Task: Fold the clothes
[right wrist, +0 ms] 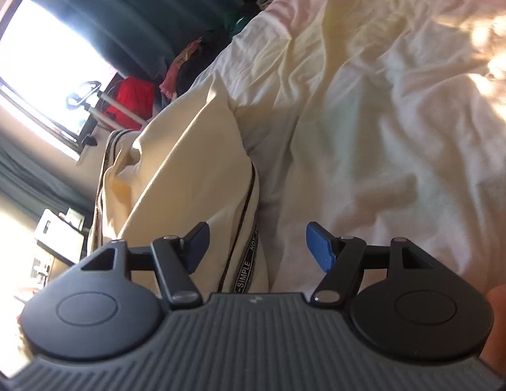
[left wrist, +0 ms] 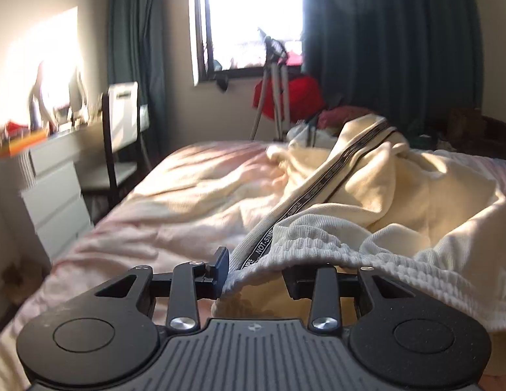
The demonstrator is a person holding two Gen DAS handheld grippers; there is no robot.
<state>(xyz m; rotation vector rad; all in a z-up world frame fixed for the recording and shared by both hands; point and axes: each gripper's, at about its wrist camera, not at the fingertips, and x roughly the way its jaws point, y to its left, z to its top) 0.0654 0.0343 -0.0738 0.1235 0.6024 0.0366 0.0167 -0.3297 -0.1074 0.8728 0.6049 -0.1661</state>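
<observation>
Cream trousers (left wrist: 377,189) with a black lettered side stripe (left wrist: 321,185) lie rumpled on the bed. Their ribbed elastic waistband (left wrist: 318,244) drapes over my left gripper (left wrist: 256,273). Its left blue pad (left wrist: 222,265) presses the band's edge, the right finger is buried under cloth, and the jaws are narrowed on the fabric. In the rolled right wrist view, my right gripper (right wrist: 256,247) stands open, blue pads (right wrist: 319,247) wide apart. The trousers (right wrist: 187,169) and their striped seam (right wrist: 248,260) run between the fingers without being pinched.
The bed has a rumpled pale pink sheet (left wrist: 174,202). White drawers (left wrist: 51,192) and a chair (left wrist: 122,143) stand left of the bed. A tripod (left wrist: 275,91), a red bag (left wrist: 302,94) and dark curtains (left wrist: 393,49) sit by the window. A person's thumb (right wrist: 500,322) shows at the right.
</observation>
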